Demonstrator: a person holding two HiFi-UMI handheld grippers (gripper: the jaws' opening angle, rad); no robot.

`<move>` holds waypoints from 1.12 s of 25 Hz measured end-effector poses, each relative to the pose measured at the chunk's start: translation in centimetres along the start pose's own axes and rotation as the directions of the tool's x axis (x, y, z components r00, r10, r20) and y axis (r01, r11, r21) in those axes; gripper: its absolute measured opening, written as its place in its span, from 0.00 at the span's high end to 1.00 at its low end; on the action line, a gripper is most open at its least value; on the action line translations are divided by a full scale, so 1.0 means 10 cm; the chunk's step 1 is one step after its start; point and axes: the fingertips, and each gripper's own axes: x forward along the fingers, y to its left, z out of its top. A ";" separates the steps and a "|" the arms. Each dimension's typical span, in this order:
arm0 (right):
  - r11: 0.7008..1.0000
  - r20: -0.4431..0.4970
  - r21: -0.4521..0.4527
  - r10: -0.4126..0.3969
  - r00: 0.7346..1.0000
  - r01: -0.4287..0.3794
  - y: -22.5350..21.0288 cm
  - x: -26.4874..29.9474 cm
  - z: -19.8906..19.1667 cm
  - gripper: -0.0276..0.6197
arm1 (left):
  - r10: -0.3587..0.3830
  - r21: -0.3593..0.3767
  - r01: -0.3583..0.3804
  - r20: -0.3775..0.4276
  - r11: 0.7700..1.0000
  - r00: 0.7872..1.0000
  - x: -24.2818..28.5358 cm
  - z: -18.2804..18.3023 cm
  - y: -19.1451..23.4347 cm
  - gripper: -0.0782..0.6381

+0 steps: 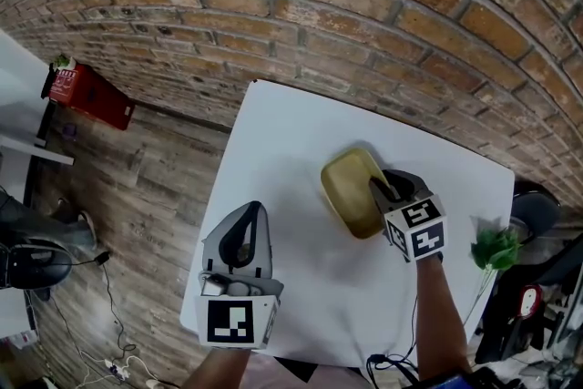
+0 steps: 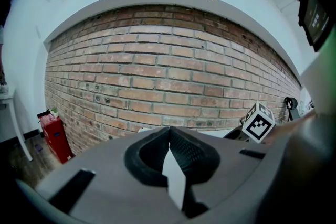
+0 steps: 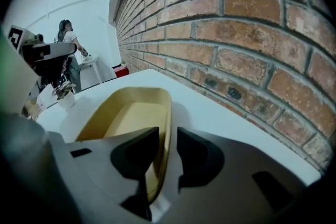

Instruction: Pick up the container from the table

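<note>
Setting: brick wall (image 1: 364, 5) across the top of the head view, a white table (image 1: 291, 150) below it, wood floor (image 1: 137, 187) at the left.
Container look: the container (image 1: 351, 187) is yellow, shallow and oblong with rounded corners, has a thin rim and is empty.
Container place: flat on the table, right of centre in the head view, its long side running toward the wall.
Right gripper: the right gripper (image 1: 383, 189) points steeply down at the container's lower right end. Its jaws are partly apart and straddle the side wall, one jaw inside the container and one outside. A sliver of table shows between the rim and the outer jaw, so the wall is not clamped.
Left gripper: the left gripper (image 1: 250, 209) is at the lower left of the head view, over the table's edge and well apart from the container. Its jaw tips meet and nothing is between them.
</note>
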 end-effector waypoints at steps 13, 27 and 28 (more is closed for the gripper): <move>1.000 -0.006 0.005 -0.023 1.000 0.023 -0.05 0.05 0.06 0.90 | 0.016 0.010 -0.016 -0.002 1.000 1.000 0.00 0.00 0.09 0.88; 0.999 0.052 0.027 -0.047 0.998 0.046 -0.07 -0.11 0.22 0.95 | 0.020 0.021 -0.020 0.023 1.000 1.000 -0.07 0.15 -0.02 0.88; 0.998 0.059 0.029 -0.049 0.997 0.047 -0.07 -0.13 0.23 0.95 | 0.020 0.023 -0.021 0.027 1.000 0.999 -0.07 0.17 -0.04 0.88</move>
